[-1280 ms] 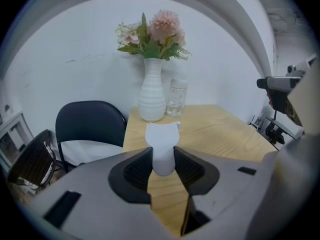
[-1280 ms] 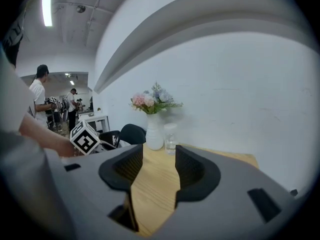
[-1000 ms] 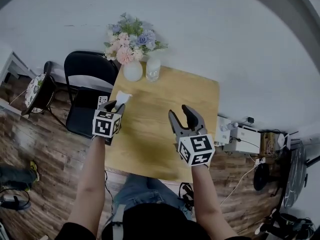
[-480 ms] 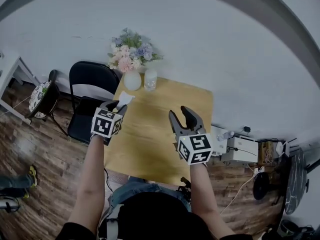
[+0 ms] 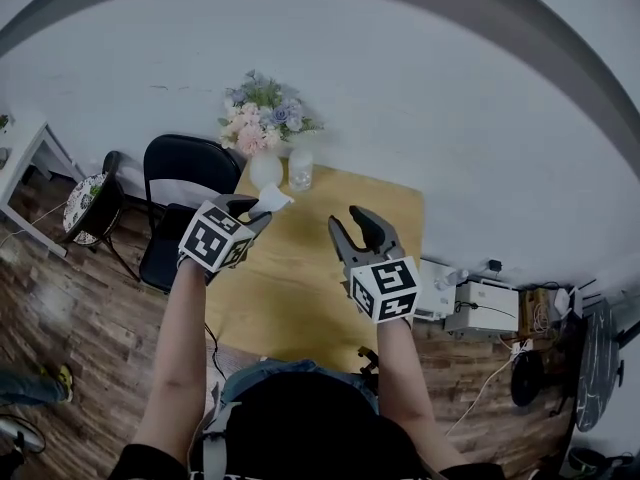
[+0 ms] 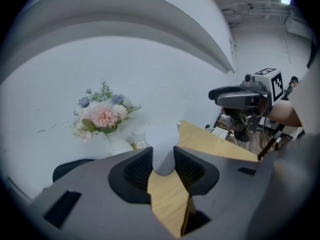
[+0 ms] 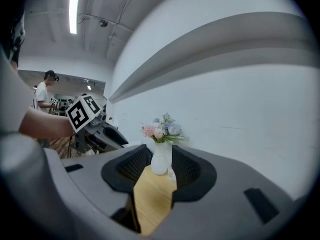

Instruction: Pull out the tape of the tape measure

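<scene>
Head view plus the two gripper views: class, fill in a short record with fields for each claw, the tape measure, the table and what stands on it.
left claw: shut on the white tape measure, clear of the table
right claw: empty; jaws apart, just been closing
pull-out: not begun, as far as seen
table: wooden
far edge of table: white vase of flowers, clear glass beside it
left of table: black chair

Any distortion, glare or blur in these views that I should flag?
Head view: strong fisheye, dark corners. Left gripper view: slightly soft, the clamped white tape measure shows no detail. Right gripper view: ceiling light strip blown out, flowers fairly sharp.
</scene>
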{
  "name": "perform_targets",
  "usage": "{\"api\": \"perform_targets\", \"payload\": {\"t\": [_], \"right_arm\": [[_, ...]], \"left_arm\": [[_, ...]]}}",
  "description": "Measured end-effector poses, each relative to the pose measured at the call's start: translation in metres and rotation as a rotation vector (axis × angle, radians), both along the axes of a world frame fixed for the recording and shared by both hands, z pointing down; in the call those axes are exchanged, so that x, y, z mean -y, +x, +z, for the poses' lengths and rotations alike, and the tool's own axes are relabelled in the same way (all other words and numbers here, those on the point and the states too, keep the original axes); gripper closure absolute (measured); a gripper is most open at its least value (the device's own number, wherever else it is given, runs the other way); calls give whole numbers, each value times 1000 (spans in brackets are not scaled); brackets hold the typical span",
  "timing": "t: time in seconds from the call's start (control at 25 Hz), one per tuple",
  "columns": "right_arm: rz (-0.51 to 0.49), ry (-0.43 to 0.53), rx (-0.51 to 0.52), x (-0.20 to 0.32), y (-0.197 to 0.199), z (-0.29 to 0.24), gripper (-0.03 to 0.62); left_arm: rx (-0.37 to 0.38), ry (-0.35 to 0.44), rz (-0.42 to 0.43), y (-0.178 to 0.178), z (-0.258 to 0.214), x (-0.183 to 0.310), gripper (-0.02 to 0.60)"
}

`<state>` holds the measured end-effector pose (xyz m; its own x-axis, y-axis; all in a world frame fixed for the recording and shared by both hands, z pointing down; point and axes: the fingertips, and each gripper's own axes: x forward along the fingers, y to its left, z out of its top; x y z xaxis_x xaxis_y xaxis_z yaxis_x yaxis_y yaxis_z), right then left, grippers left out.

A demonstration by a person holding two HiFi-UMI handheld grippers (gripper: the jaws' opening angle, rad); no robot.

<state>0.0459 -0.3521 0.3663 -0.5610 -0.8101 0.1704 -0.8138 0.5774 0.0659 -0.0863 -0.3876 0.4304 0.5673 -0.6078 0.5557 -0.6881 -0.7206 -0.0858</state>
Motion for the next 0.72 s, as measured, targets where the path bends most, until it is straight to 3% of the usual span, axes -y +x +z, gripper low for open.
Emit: {"api": "perform_targets", "payload": {"t": [0.24, 0.44, 0.72], "right_arm": [[-78, -6, -53, -3, -22, 2, 437], [-124, -11, -157, -5, -43, 7, 462], [-156, -6, -195, -8, -54, 9, 542]], "left_arm": [[13, 8, 141, 22, -26, -9, 440], [47, 9, 254, 34, -36, -23, 440], [36, 2, 318, 38, -43, -39, 440]]}}
